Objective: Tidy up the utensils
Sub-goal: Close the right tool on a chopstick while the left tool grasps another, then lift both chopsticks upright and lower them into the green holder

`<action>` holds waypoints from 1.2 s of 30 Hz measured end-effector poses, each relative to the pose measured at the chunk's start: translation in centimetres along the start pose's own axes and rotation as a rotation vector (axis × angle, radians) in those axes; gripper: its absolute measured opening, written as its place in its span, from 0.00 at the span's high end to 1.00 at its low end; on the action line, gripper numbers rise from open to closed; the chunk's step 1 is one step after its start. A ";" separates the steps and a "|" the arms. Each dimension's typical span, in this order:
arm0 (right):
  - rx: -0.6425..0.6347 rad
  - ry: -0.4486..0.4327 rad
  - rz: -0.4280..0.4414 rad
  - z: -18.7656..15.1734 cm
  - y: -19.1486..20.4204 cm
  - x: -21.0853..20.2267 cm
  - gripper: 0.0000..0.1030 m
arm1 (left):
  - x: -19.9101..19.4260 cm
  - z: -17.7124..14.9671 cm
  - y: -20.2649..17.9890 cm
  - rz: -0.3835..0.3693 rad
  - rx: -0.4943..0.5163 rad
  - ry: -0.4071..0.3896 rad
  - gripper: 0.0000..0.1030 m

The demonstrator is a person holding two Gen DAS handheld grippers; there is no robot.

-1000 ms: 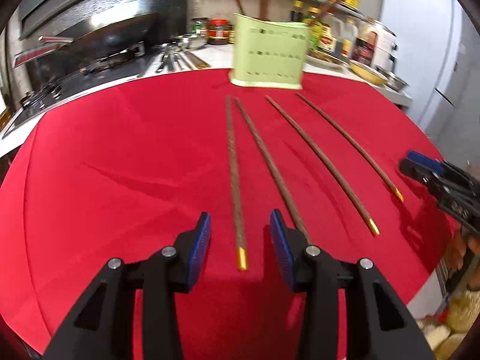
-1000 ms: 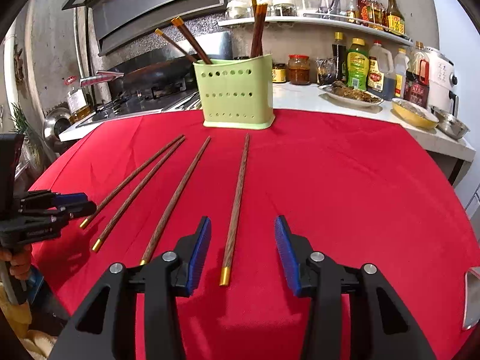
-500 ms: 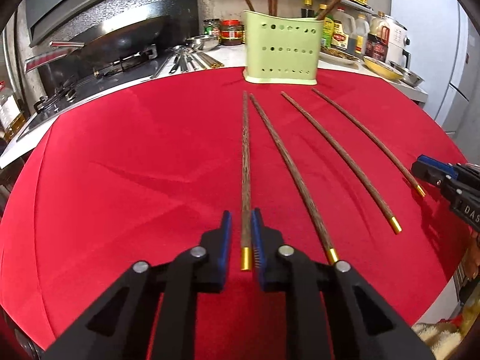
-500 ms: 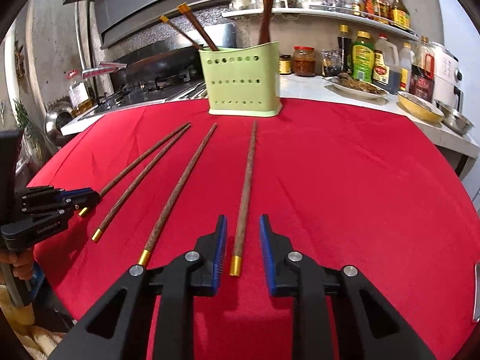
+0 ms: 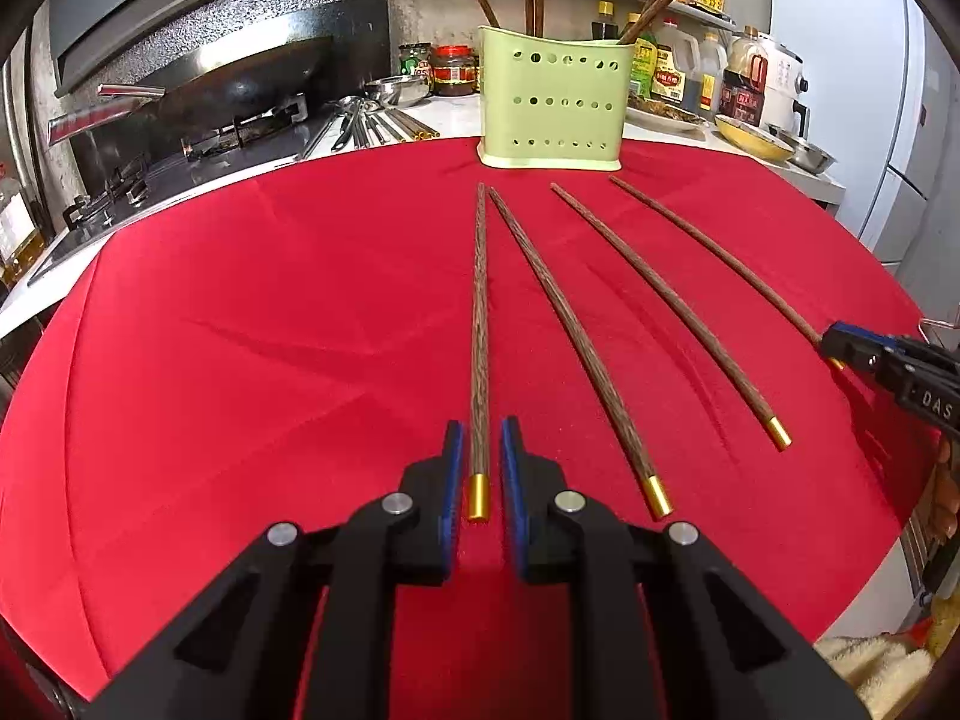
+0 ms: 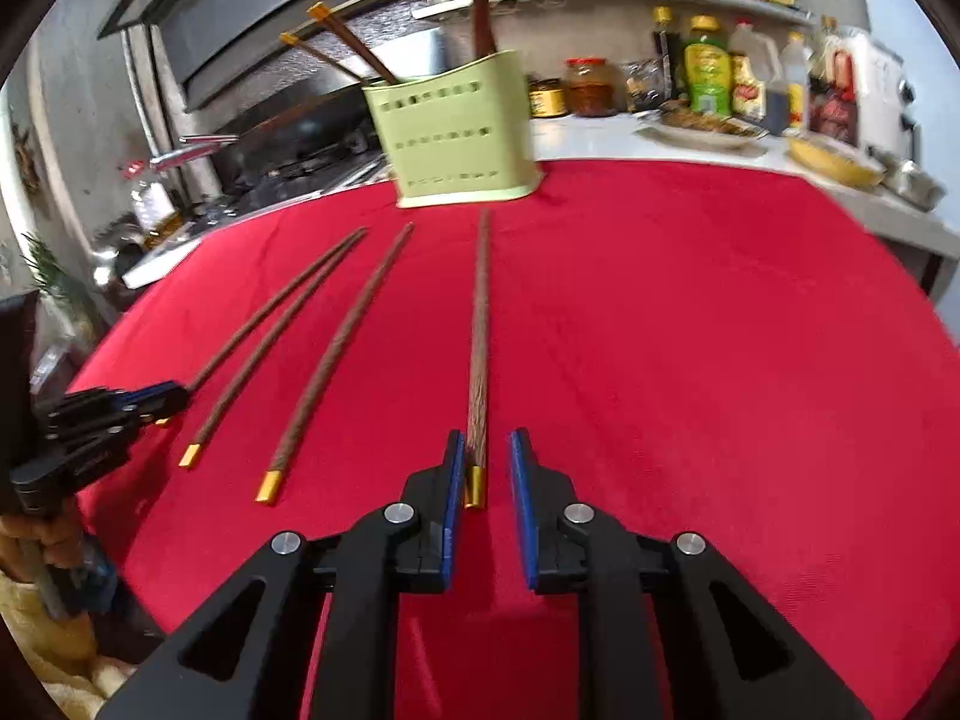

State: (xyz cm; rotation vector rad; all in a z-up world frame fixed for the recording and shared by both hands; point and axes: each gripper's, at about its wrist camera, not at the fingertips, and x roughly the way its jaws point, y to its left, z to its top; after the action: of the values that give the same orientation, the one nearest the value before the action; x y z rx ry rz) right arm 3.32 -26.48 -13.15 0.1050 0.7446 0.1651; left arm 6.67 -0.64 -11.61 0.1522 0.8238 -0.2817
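A: Start at the left gripper [image 5: 479, 456]. What is it doing?

B: Its jaws have just been closing and now sit narrow around the gold-capped end of the leftmost long dark wooden chopstick [image 5: 479, 330]; a sliver of gap shows each side, so clamped is my best reading.

A: And the right gripper [image 6: 486, 459]?

B: Also just closing, on the rightmost chopstick [image 6: 478, 348]. Its left pad touches; the right stands slightly off.

A: Progress?

B: Several chopsticks already stand in the pale green perforated plastic holder [image 5: 555, 102]. Four slim, tapered ones lie flat on the red cloth tabletop [image 5: 240, 330], tips toward the holder, nearly parallel. None looks lifted yet.
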 end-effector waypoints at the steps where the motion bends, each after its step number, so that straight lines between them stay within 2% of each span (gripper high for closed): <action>1: -0.005 0.000 0.005 0.1 0.2 0.0 0.81 | 0.0 0.0 -0.1 0.001 0.000 -0.002 0.88; 10: -0.124 -0.017 -0.079 -1.0 2.5 0.3 0.77 | -0.1 -0.4 -0.3 0.011 0.018 -0.017 0.88; 13: -0.108 -0.021 -0.076 -1.1 2.3 0.1 0.77 | -0.2 -0.4 -0.4 0.016 0.025 -0.019 0.88; 15: -0.085 -0.027 -0.077 -1.1 1.8 0.0 0.81 | -0.2 -0.5 -0.3 0.014 0.025 -0.022 0.88; 22: -0.075 -0.053 -0.096 -1.0 1.6 0.4 0.85 | 0.1 -0.3 0.0 -0.008 0.000 -0.037 0.88; 24: -0.074 -0.055 -0.085 -1.0 1.7 0.4 0.93 | 0.2 -0.3 -0.2 0.001 0.016 -0.044 0.88; 26: -0.073 -0.057 -0.088 -1.2 1.8 0.2 0.93 | 0.0 -0.4 -0.6 0.022 0.028 -0.033 0.93; 31: -0.071 -0.056 -0.086 -1.4 1.7 -0.1 0.93 | -1.2 -1.2 -0.7 -0.009 0.003 0.005 0.93; 36: -0.081 -0.067 -0.088 -1.2 2.1 -0.5 0.93 | -1.7 -1.1 -0.5 0.002 -0.004 -0.021 0.93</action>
State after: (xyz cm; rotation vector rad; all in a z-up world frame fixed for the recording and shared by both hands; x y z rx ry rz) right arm 1.91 -24.52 -13.34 0.0009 0.6738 0.1074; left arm 4.63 -0.54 -11.14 0.1458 0.8033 -0.2796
